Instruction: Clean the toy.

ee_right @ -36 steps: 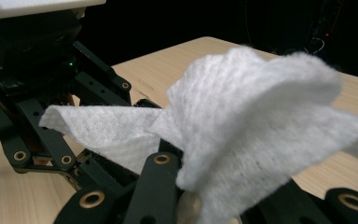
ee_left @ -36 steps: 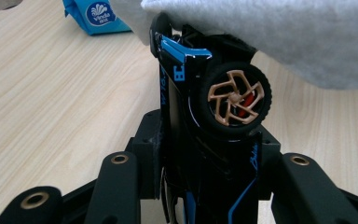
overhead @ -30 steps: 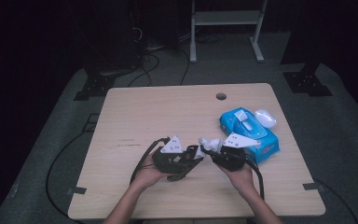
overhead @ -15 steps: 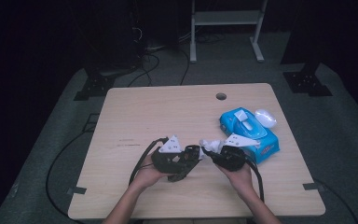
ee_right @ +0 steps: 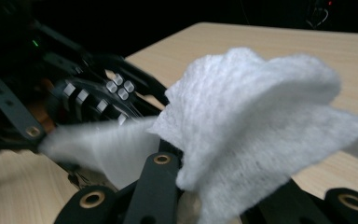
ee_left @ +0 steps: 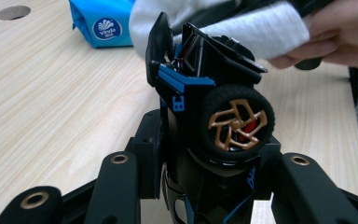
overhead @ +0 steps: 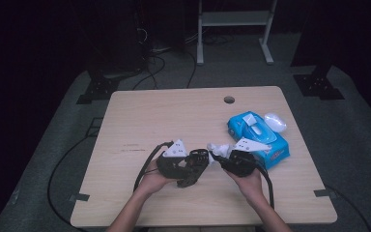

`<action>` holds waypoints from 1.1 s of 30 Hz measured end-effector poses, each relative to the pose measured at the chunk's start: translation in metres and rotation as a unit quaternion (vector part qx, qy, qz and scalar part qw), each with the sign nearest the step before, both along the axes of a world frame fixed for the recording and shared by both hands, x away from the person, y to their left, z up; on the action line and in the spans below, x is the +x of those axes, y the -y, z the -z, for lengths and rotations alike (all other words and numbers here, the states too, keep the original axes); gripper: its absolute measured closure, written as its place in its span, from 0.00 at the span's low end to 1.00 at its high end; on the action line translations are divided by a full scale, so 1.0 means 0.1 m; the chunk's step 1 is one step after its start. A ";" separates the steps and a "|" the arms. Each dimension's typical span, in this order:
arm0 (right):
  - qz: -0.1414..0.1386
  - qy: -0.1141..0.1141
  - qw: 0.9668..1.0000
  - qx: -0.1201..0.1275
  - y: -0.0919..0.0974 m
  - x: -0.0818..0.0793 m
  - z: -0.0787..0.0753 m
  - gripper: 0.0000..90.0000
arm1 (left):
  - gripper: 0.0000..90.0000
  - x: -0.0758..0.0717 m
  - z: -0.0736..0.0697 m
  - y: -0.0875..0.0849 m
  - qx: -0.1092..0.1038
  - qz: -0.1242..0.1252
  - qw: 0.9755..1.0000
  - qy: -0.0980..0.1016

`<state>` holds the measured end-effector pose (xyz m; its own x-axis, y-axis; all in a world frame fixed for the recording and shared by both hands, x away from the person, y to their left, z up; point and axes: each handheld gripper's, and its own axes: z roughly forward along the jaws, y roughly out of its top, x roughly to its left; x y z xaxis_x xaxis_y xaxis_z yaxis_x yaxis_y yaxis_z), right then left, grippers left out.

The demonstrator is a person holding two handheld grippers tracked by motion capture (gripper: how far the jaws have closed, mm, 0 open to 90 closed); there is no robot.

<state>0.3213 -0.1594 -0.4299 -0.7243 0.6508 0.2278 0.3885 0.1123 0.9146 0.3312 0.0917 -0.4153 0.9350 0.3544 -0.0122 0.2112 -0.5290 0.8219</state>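
My left gripper (overhead: 189, 166) (ee_left: 209, 156) is shut on a black and blue toy car (overhead: 196, 161) (ee_left: 200, 84), held on end above the table's near middle, one gold-spoked wheel (ee_left: 237, 122) facing the camera. My right gripper (overhead: 219, 158) (ee_right: 223, 196) is shut on a crumpled white wipe (overhead: 221, 149) (ee_right: 256, 116). The wipe (ee_left: 265, 28) rests against the car's top end. In the right gripper view the car (ee_right: 98, 93) is a dark shape behind the wipe.
A blue pack of wet wipes (overhead: 257, 134) (ee_left: 101, 23) lies on the wooden table (overhead: 164, 116) to the right, with a white oval lid (overhead: 274, 122) beside it. A cable hole (overhead: 229, 99) sits near the far edge. Cables trail off the near edge.
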 end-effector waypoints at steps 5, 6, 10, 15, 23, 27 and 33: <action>-0.002 -0.019 1.000 -0.007 0.00 0.01 0.10 0.89 | 0.63 0.00 0.00 0.00 0.001 0.000 1.000 0.001; -0.003 -0.019 1.000 -0.010 -0.01 0.01 0.10 0.89 | 0.63 0.00 0.00 0.01 0.000 0.000 1.000 0.001; 0.000 0.004 1.000 0.002 0.01 -0.01 -0.03 0.89 | 0.63 0.00 0.01 0.03 -0.003 0.000 1.000 0.002; 0.001 0.021 1.000 0.000 0.01 -0.06 -0.08 0.89 | 0.63 0.00 0.02 0.06 0.000 0.003 1.000 -0.001; -0.001 0.012 1.000 -0.006 0.01 -0.06 -0.06 0.89 | 0.63 0.03 0.04 0.05 0.000 0.005 1.000 -0.007; -0.012 0.020 1.000 0.004 0.00 -0.09 -0.12 0.89 | 0.63 0.04 0.04 0.06 0.006 0.003 1.000 -0.013; -0.007 -0.024 0.999 -0.020 0.02 -0.02 0.08 0.89 | 0.63 0.06 0.13 0.08 0.033 0.002 0.999 -0.018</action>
<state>0.3197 -0.1611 -0.4381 -0.7222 0.6503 0.2354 0.4292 0.1545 0.8899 0.3372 0.0837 -0.4280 0.9357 0.3520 -0.0232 0.2387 -0.5834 0.7763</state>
